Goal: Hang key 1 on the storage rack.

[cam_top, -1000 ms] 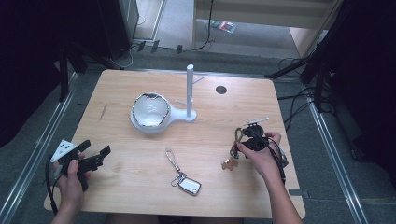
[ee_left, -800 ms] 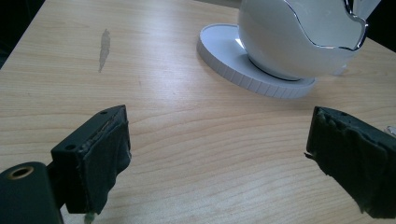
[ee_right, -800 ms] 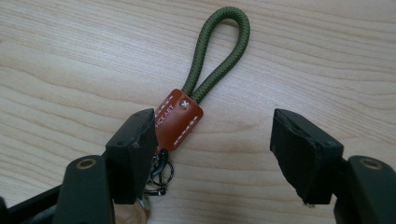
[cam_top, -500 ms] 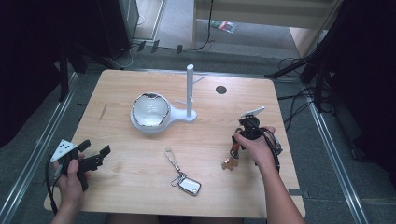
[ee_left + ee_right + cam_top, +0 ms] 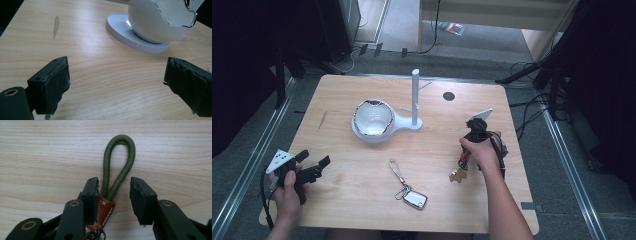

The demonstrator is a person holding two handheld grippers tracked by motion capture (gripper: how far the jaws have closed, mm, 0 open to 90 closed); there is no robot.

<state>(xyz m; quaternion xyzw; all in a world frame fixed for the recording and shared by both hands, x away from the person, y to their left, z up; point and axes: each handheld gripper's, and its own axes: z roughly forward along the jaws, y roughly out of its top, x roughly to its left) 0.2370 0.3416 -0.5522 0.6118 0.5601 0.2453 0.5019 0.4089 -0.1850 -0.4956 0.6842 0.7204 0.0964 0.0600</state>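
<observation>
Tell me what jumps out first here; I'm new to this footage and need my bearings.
The green cord loop with its brown leather tab lies on the wooden table between the jaws of the right tool, which have just been closing but don't yet clamp it. Farther back stands a shiny white bowl beside a white peg stand; a silver key fob lies near the front.
</observation>
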